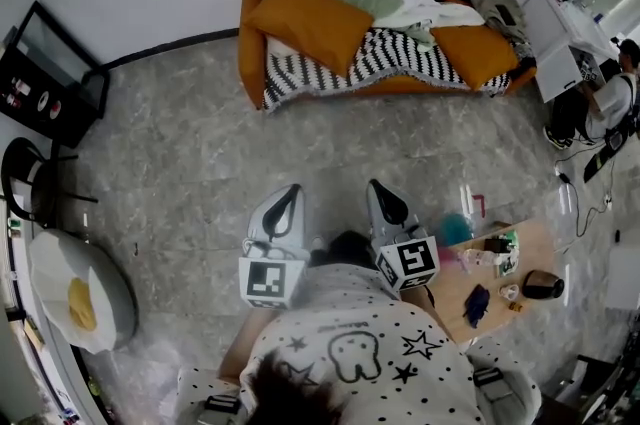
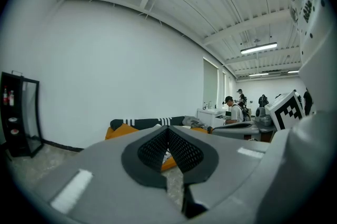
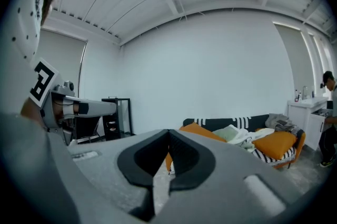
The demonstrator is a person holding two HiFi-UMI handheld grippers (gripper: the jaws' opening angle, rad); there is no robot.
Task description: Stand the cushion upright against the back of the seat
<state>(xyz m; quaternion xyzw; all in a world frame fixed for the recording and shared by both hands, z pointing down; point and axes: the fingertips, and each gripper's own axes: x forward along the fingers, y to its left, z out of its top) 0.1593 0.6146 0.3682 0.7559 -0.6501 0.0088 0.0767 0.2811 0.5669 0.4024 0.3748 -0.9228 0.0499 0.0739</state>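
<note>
The left claw [image 2: 168, 129] is closed, its ribbed pads meeting at the tips with nothing between them. The right claw [image 3: 168, 133] looks the same, pinched together and empty. Both are held out side by side in front of the person, pointing to twelve o'clock over bare floor [image 1: 200, 163]. The sofa [image 1: 252, 43] stands against the wall at twelve o'clock, well apart from both claws, so I judge this to be the approach, with no cushion touched yet. There are two orange cushions. The left cushion [image 1: 312, 21] sits at the eleven o'clock end, tilted, and the right cushion [image 1: 475, 53] lies flatter on the seat at the one o'clock end. I cannot tell which one is meant. The next move, as I see it, calls for closing the gap to the sofa, parting the jaws, taking a cushion by its edge and tipping it up until it leans on the backrest. Counting the rest: two claws, one sofa, one striped throw [image 1: 395, 53] over the seat, one pale pillow [image 1: 368, 1] and one white cloth [image 1: 420, 11] between the cushions. One cluttered table [image 1: 540, 248] stands at three o'clock and one black shelf [image 1: 40, 63] at ten o'clock.
</note>
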